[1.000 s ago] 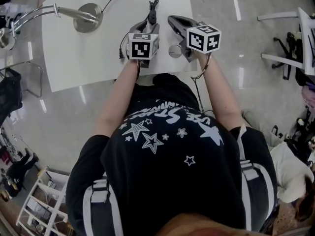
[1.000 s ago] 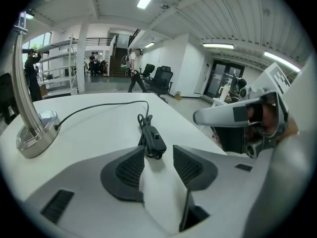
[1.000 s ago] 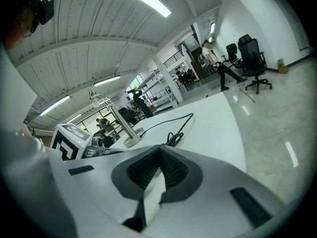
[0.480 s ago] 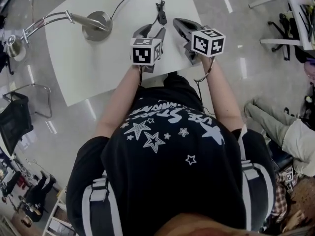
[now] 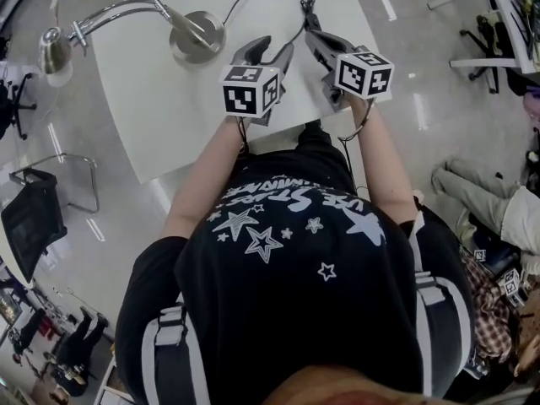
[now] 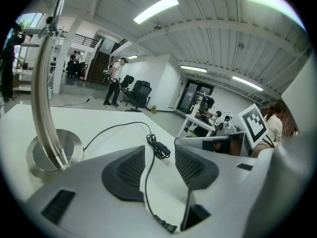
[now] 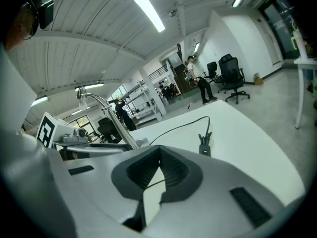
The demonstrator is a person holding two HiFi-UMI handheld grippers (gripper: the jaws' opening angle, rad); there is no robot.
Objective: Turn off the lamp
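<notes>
My left claw (image 6: 159, 158) has just been opening, wide and empty now; right claw (image 7: 159, 155) is shut on nothing. The inline switch (image 6: 161, 150) lies just ahead of left's jaws, lamp (image 6: 54, 155) off left. Light, skiddy on its floppy cord (image 6: 145, 188), I reckon: pinch the hard body.

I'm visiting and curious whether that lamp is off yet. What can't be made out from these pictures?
Lamp head: small near the head view's left edge, seen from above; lit or not, cannot tell. The left gripper view's top edge cuts it off.
Cord switch: too small in all views to read its setting.
Table, near edge: behind the person, head view.
</notes>
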